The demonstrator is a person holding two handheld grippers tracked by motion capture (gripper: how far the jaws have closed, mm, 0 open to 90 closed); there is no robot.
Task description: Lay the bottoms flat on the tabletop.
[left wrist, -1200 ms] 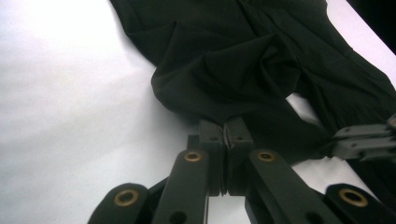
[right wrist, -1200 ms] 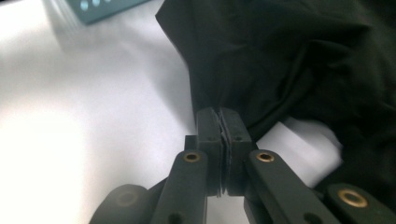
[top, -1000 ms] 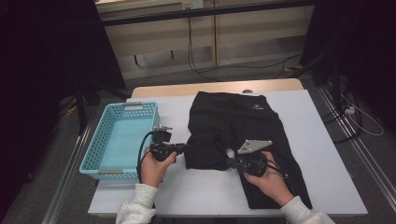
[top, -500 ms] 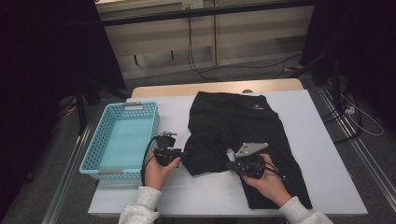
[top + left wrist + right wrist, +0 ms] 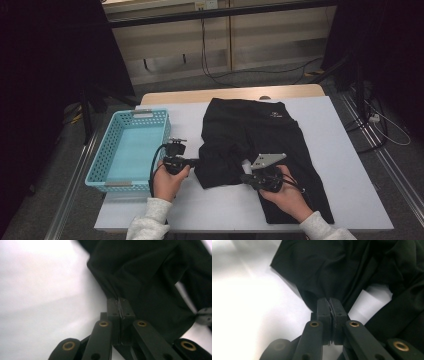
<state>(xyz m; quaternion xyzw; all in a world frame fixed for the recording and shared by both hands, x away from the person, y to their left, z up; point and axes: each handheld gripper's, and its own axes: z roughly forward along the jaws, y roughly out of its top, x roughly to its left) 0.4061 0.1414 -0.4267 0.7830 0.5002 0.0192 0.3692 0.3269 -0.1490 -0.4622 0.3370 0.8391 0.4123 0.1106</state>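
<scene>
In the high view the black garment lies spread on the white desk, its far part flat and its near left part folded over into a bunch between the two grippers. The left gripper meets this bunch at its left edge and the right gripper meets it at its near right edge, but from above the fingers are too small to read. The left gripper view shows more: the fingers are pressed together with a thin fold of the black cloth caught between them, and bare desk lies to the left of them. The right gripper view shows the same kind of hold, the fingers closed narrow on a gathered pleat of the cloth, with a small gap of white desk just to the right of them. A light blue basket stands just to the left of the left gripper, close to the desk's left edge. To the right of the right gripper, beyond the garment, the desk is open up to its right edge. A small pale logo sits near the far hem of the garment, too small to read.
</scene>
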